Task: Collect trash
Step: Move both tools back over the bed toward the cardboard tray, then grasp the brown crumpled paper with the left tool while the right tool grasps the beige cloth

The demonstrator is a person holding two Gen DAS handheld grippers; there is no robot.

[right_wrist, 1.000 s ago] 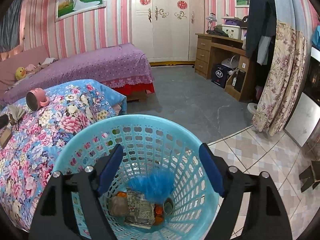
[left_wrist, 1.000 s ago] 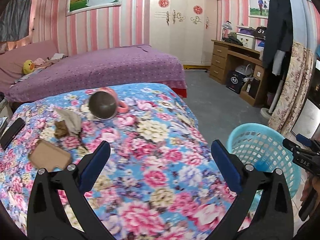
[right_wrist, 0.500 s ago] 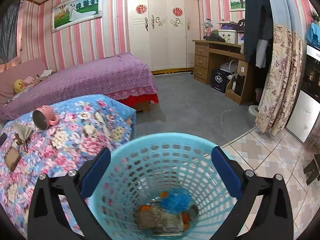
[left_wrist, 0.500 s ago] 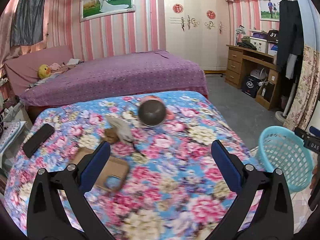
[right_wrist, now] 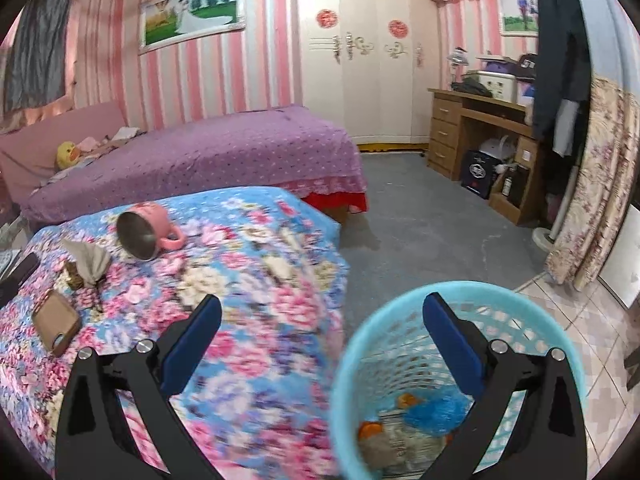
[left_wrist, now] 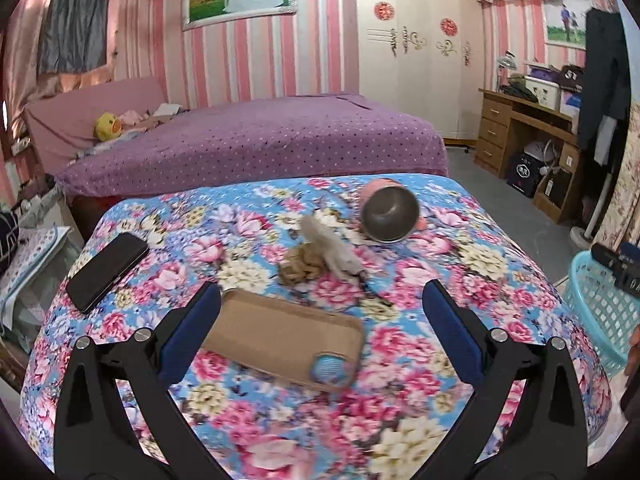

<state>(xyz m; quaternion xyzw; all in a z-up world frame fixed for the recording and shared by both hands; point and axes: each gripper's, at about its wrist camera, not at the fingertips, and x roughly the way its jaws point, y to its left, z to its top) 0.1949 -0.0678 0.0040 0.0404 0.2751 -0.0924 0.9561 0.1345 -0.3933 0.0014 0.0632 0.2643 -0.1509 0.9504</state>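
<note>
- While trash already lies in the basket (right_wrist: 460, 360) beside the bed (left_wrist: 460, 248), a brown wad (left_wrist: 301, 266) and a pale tissue (left_wrist: 332, 246) are left on the cover, between the mug (left_wrist: 390, 214) and a phone case (left_wrist: 288, 346).
- Both the left gripper (left_wrist: 320, 320) and the right gripper (right_wrist: 322, 330) are held spread wide, with nothing pinched.
- No writing can be read; the packet in the basket is too blurred.

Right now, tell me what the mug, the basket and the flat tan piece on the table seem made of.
Mug: dull grey metal inside, matte pink outside, likely plastic.
Basket: glossy turquoise plastic, moulded lattice holes.
Tan piece: matte brown, probably cardboard; a phone case is possible.
</note>
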